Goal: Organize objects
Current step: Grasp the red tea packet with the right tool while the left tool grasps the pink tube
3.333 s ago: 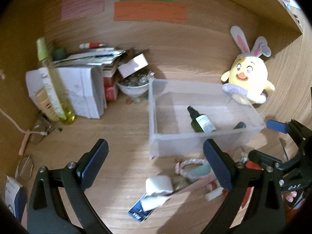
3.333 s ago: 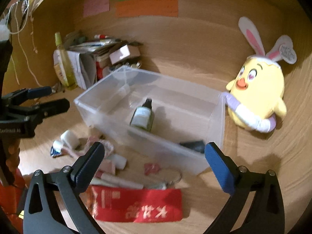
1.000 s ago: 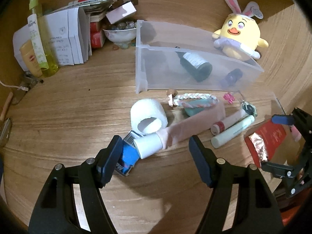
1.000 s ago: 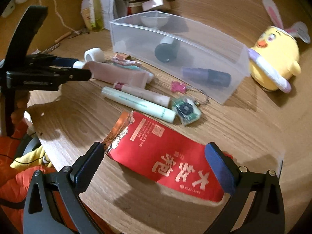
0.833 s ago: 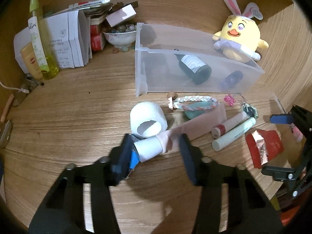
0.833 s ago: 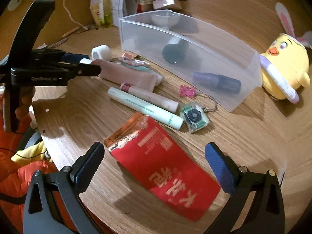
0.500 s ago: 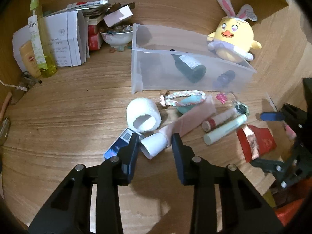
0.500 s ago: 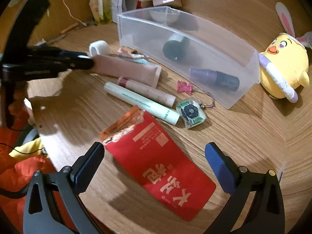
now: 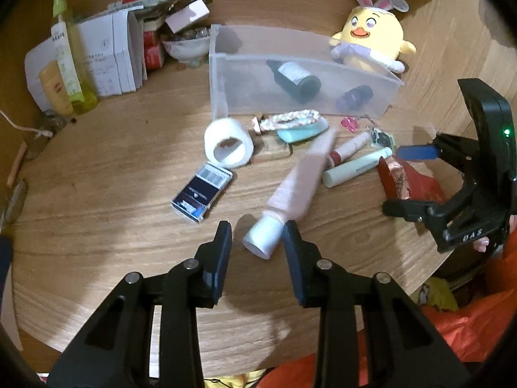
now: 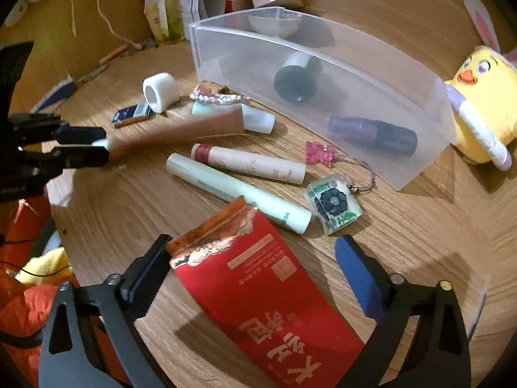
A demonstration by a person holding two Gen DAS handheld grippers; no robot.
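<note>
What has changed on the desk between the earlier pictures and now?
The left hand-held gripper has just closed on the pink tube at its white cap and swung it away from the tape roll. The right hand-held gripper has been closing around the red packet. The clear bin stayed.

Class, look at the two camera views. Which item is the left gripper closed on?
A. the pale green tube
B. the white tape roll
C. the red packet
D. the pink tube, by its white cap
D. The left gripper has its fingers pressed on the white cap of the pink tube; the right wrist view shows the tube sticking out from those jaws.
</note>
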